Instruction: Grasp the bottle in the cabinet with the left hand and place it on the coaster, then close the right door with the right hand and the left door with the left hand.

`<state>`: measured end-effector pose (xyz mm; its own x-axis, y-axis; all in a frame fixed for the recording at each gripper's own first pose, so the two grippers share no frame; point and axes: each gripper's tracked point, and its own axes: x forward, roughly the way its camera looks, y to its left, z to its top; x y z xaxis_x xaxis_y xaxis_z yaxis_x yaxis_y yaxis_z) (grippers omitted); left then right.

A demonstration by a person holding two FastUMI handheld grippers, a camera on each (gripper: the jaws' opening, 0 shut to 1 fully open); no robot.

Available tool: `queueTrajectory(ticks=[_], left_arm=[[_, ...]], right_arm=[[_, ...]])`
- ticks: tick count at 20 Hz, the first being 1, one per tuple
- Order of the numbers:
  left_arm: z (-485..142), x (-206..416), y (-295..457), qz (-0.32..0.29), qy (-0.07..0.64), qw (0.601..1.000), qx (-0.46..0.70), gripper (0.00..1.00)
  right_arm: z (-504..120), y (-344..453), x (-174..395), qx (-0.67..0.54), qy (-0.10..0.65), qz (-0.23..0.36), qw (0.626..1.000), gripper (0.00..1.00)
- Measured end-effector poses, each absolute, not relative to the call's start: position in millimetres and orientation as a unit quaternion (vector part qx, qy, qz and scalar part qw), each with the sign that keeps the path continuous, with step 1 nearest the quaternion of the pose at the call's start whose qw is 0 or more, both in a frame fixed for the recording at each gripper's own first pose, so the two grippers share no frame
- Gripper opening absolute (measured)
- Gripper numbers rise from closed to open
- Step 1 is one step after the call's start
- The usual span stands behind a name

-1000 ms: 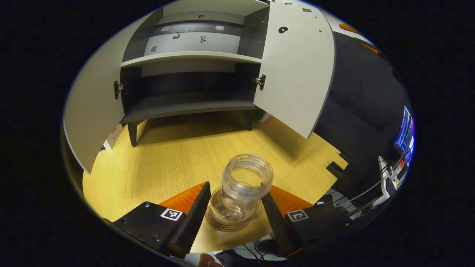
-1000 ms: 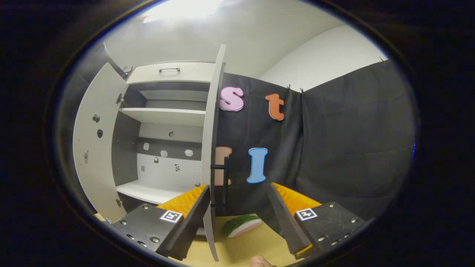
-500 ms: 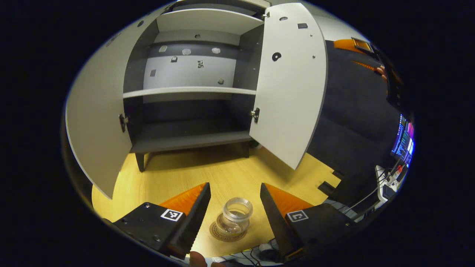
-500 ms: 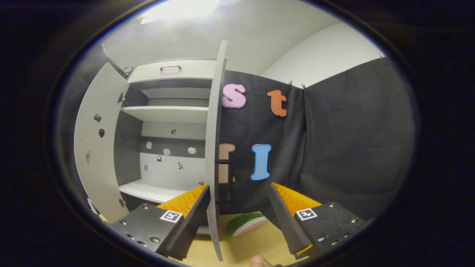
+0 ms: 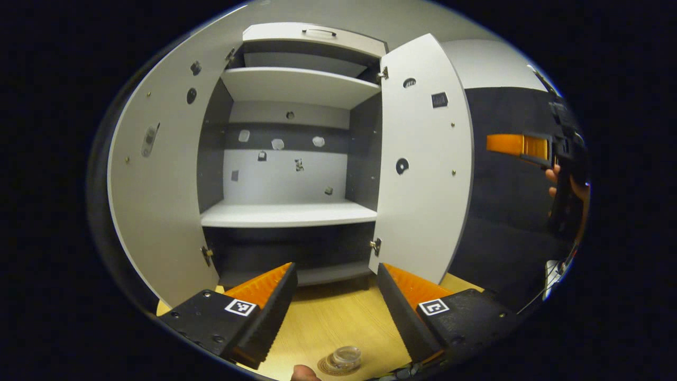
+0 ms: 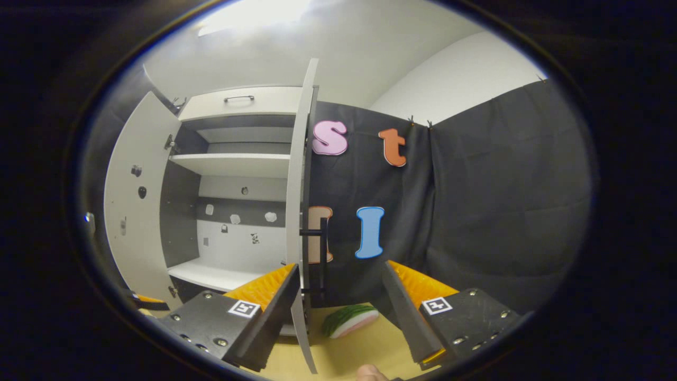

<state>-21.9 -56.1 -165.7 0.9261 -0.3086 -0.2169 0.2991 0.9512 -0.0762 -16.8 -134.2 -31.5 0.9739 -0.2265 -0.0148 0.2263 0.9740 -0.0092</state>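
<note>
The clear, capless bottle stands on the round coaster at the bottom edge of the left gripper view, free of any finger. My left gripper is open above and behind it, facing the open cabinet. The left door and right door both stand wide open. In the right gripper view my right gripper is open, with the right door edge-on just left of its gap and the door's black handle close ahead. The right gripper also shows far right, held by a hand.
The cabinet stands on a wooden table; its shelves hold nothing. A watermelon-slice toy lies on the table beside the cabinet, behind the right door. Black cloth walls the right side.
My left gripper has let go of the bottle, risen and tilted up toward the cabinet; the bottle stays on the coaster, now small at the bottom. The right gripper has barely moved.
</note>
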Motion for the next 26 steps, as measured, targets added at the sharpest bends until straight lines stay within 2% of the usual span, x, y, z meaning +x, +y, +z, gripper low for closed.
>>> queueTrajectory(ticks=[1, 2, 3, 8, 9, 14, 20, 26], left_arm=[[-151, -19, -52, -0.146, 0.102, 0.984, -0.025, 0.98], [-138, -16, -47, -0.135, 0.089, 0.986, -0.029, 0.98], [-127, -13, -40, -0.124, 0.079, 0.989, -0.031, 0.98], [-85, -9, 2, -0.059, 0.046, 0.997, -0.032, 0.98], [-79, -9, 11, -0.046, 0.042, 0.997, -0.036, 0.98], [-78, -18, 49, 0.008, 0.043, 0.998, -0.043, 0.96], [-93, -24, 72, 0.038, 0.065, 0.995, -0.059, 0.96], [-87, -24, 74, 0.038, 0.062, 0.996, -0.051, 0.96]], right_arm=[[-31, -134, -16, -0.004, 0.008, -0.114, 0.993, 0.95], [-32, -136, -16, -0.004, 0.008, -0.114, 0.993, 0.93], [-31, -136, -15, -0.004, 0.007, -0.115, 0.993, 0.95], [-32, -144, 1, -0.008, 0.007, -0.125, 0.992, 0.93], [-34, -146, 2, -0.006, 0.009, -0.129, 0.992, 0.96], [-41, -143, 15, 0.011, 0.021, -0.118, 0.993, 0.93], [-38, -137, 19, -0.001, 0.016, -0.102, 0.995, 0.95], [-36, -123, 22, -0.009, 0.017, -0.086, 0.996, 0.92]])
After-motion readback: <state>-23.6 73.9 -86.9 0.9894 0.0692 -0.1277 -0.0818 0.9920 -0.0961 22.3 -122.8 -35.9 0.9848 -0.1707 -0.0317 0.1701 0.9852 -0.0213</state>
